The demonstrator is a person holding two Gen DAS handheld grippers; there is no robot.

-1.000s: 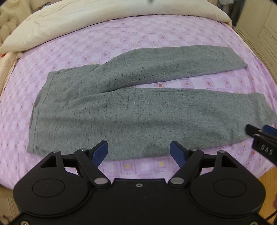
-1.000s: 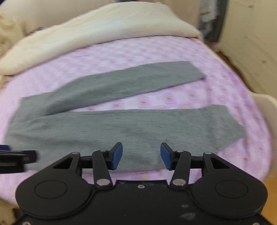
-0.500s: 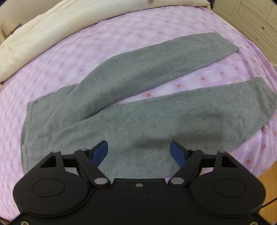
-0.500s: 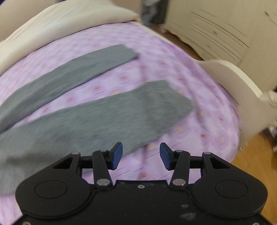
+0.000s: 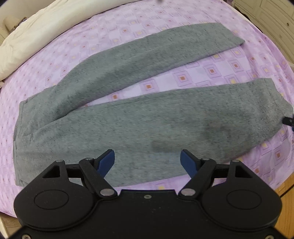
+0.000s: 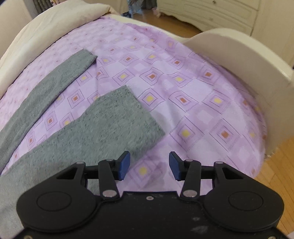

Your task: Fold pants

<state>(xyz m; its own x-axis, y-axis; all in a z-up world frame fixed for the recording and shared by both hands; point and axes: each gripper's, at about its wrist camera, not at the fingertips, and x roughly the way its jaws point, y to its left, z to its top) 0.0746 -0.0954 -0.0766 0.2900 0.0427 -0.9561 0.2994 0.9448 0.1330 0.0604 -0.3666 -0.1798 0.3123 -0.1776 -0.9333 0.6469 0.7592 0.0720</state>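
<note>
Grey sweatpants (image 5: 128, 125) lie flat on the purple patterned bedspread (image 5: 211, 71), waistband at the left, both legs spread apart toward the right. My left gripper (image 5: 147, 161) is open and empty, hovering over the near leg's lower edge. My right gripper (image 6: 148, 165) is open and empty, just above the bedspread beside the near leg's cuff corner (image 6: 139, 128). The far leg's cuff (image 6: 80, 60) lies further back. The tip of the right gripper shows at the far right of the left wrist view (image 5: 289, 121).
A cream duvet (image 5: 46, 27) lies along the bed's far side. A cream footboard (image 6: 238, 60) curves round the bed's right end. Wooden floor (image 6: 275, 183) and a white dresser (image 6: 211, 11) are beyond it.
Both grippers have moved closer to the bed. The right gripper swung right from the near leg's middle to its cuff end. Both jaws stayed open.
</note>
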